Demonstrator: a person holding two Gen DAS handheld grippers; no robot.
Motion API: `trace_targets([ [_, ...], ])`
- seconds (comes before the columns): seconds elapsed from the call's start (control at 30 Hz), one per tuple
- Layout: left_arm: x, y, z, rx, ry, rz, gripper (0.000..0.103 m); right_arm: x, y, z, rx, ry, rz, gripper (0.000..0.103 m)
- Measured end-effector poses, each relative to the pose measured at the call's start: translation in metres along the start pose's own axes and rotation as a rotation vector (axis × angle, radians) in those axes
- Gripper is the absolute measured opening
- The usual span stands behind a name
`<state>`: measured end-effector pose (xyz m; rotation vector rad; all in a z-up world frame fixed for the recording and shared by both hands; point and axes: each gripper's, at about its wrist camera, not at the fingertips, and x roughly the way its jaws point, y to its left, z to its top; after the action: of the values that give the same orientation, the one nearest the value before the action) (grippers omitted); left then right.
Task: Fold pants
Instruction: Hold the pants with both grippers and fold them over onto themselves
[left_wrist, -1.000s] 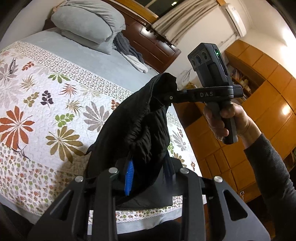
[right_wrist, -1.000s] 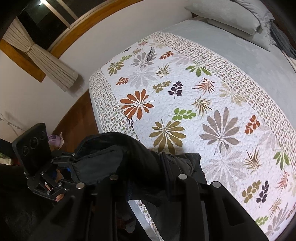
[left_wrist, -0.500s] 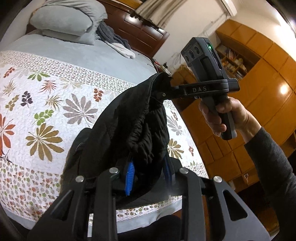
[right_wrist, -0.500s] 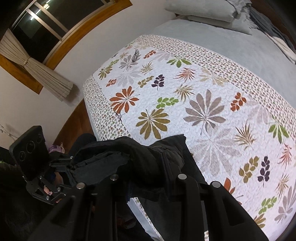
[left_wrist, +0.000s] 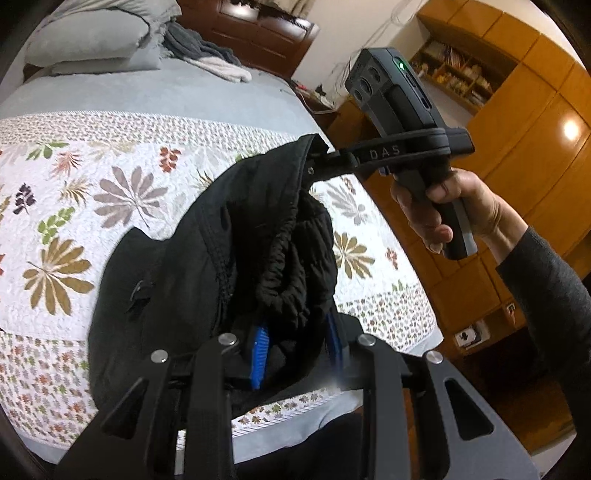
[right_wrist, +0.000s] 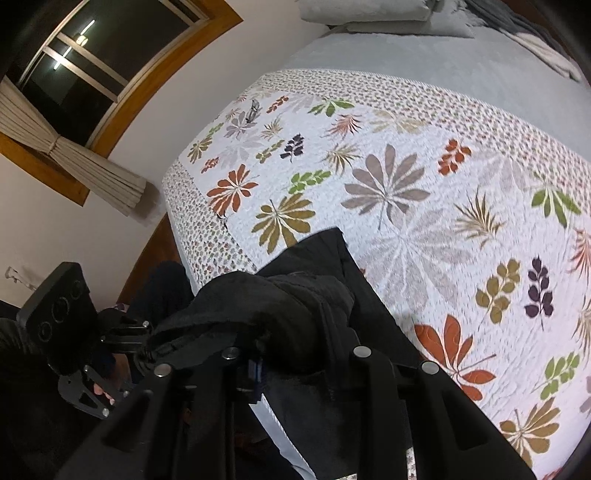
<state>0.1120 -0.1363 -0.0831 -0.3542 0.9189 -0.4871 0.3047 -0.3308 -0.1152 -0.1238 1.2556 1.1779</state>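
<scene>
The only text I can read is "DAS", in pale raised letters on the black plastic arm of my right hand-held gripper.

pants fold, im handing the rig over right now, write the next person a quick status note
Left gripper: shut on the black pants at the waistband.
Right gripper: shut on the waistband's other end.
The pants hang bunched between the two grippers above the floral quilt, at the bed's near edge.
Done: pants picked up.
Left: spread them flat on the quilt, then every fold.
</scene>
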Motion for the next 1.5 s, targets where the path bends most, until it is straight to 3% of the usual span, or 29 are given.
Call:
trace_targets([
  [0.6,0.088,-0.029,-0.029,0.088,0.163,0.032,0.025,0.013,-0.075,-0.07,0.103,-0.013,0.049,0.025],
  [1.5,0.165,-0.048,-0.053,0.175,0.332,0.099,0.026,0.032,-0.134,-0.132,0.195,-0.055,0.072,0.024],
])
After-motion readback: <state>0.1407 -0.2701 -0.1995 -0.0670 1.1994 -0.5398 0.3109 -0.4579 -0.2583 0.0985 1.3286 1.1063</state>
